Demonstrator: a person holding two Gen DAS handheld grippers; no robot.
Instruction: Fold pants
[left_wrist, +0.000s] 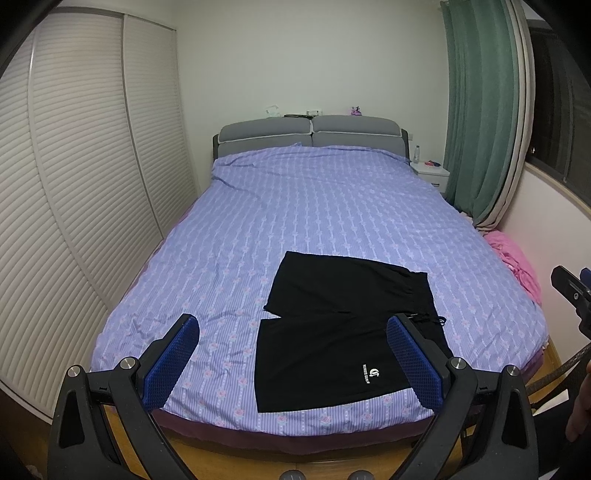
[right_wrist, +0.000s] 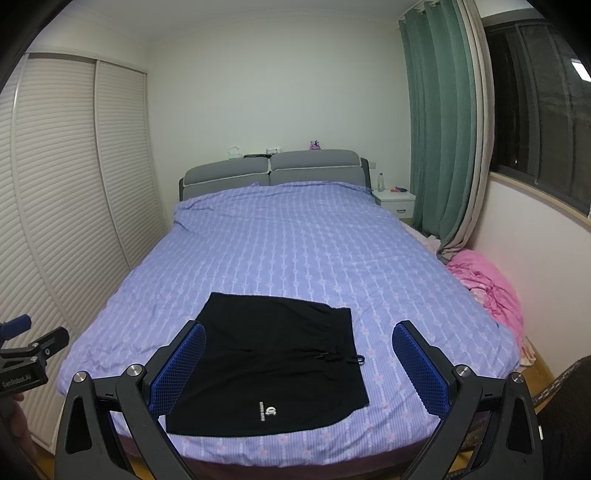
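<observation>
Left wrist view: your left tool (left_wrist: 291, 354) is held above the foot of the bed, its two blue-padded fingers (left_wrist: 171, 363) spread wide apart with nothing between them. The black fabric shorts with a small white logo (left_wrist: 332, 328) lie flat on the purple striped floral bedsheet (left_wrist: 295, 206), near the foot edge and somewhat right of centre. Both legs point left and the waistband with its drawstring lies to the right. The farther leg sits slightly apart from the nearer one, a thin wedge of sheet showing between them. The logo sits on the nearer leg, close to the hem. At the right edge of the frame your right tool (left_wrist: 570, 291) shows only in part; from here you cannot tell how its fingers stand. A crumpled pink blanket (left_wrist: 517, 262) lies beside the bed on the right, below the green curtain (left_wrist: 476, 110). The white louvred wardrobe doors (left_wrist: 85, 166) fill the left side.

Right wrist view: your right tool (right_wrist: 299, 358) hovers over the same foot edge, its fingers wide apart and empty. The shorts lie between and just beyond them, partly hidden behind the left finger. The grey padded headboard (right_wrist: 273, 170) stands at the far end. A white bedside cabinet (right_wrist: 395, 201) sits right of it.
</observation>
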